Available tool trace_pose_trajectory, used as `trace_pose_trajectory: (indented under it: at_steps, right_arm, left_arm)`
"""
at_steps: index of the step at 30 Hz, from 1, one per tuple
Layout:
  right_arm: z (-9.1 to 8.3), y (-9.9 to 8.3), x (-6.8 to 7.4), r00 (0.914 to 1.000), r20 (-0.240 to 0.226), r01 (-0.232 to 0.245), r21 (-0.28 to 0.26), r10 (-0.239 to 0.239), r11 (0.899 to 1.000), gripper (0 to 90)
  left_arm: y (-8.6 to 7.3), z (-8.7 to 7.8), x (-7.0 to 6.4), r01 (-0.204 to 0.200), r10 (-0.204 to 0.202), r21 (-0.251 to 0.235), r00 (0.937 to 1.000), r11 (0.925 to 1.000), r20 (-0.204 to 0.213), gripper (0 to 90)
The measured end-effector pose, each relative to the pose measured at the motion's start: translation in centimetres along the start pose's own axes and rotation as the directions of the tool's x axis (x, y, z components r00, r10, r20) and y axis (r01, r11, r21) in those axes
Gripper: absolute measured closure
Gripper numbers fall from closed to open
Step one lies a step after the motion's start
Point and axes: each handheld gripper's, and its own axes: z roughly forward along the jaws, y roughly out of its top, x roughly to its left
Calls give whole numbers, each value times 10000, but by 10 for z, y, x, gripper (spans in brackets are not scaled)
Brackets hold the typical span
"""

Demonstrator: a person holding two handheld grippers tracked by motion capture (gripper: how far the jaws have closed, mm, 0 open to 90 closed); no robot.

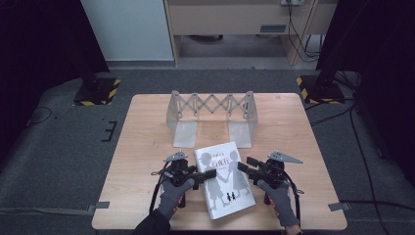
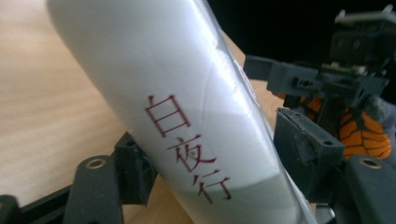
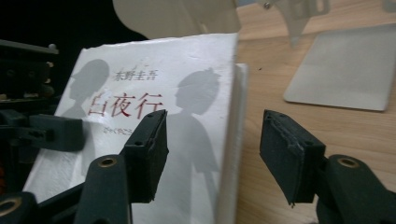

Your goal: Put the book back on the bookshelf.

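A white book (image 1: 224,178) with grey silhouettes and red characters lies at the table's near middle. My left gripper (image 1: 210,175) holds its spine side. In the left gripper view the rounded spine (image 2: 187,93) fills the gap, and the left gripper (image 2: 219,158) has both pads against it. My right gripper (image 1: 243,166) is at the book's opposite long edge. In the right gripper view the right gripper (image 3: 212,149) stands wide open, one jaw over the cover (image 3: 187,93) and the other beyond the page edge, over the bare table.
An expandable grey bookend rack (image 1: 211,110) with two flat foot plates stands just behind the book; one plate (image 3: 341,70) lies close to my right gripper. The wooden table (image 1: 147,127) ends just behind both gloved hands. Dark stands and cables are on the floor.
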Motion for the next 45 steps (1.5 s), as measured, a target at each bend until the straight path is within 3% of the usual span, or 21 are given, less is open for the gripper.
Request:
trace_pose_trajectory:
  at_steps: [6,13,17,22,27,30,36,40,45]
  right_arm:
    - [-14,5,-16,9952,973,2,-204,18,9998,386]
    - [-25,7,-34,9706,2375,397,55,-398,9992,374]
    - [-28,7,-39,9655,2561,448,115,-462,9989,375]
    - [-26,6,-37,9694,2404,474,143,-495,9988,371]
    - [-23,6,-32,9748,2171,506,89,-513,9987,379]
    - [-21,6,-27,9839,1748,394,-121,-367,9991,384]
    - [-17,8,-13,9939,980,565,-576,-506,9967,385]
    - [-13,9,-6,9987,334,417,-805,-392,9959,393]
    - [-4,7,0,9996,-170,219,-619,-230,9978,423]
  left_arm:
    - [14,-8,-1,-300,293,-372,9994,9989,-208,376]
    - [33,-16,-7,-802,778,-988,9966,9919,-278,439]
    - [37,-19,-12,-1089,1084,-1185,9941,9870,-106,469]
    - [30,-23,-15,-1463,1477,-1336,9890,9802,5,459]
    - [22,-20,-12,-1306,1340,-1203,9908,9841,207,438]
    - [21,-18,-12,-1251,1289,-1183,9914,9851,246,441]
    - [20,-17,-12,-1277,1304,-1138,9913,9853,170,434]
    - [18,-16,-11,-1260,1280,-1076,9917,9862,120,424]
    - [17,-14,-11,-1222,1239,-1002,9922,9874,110,419]
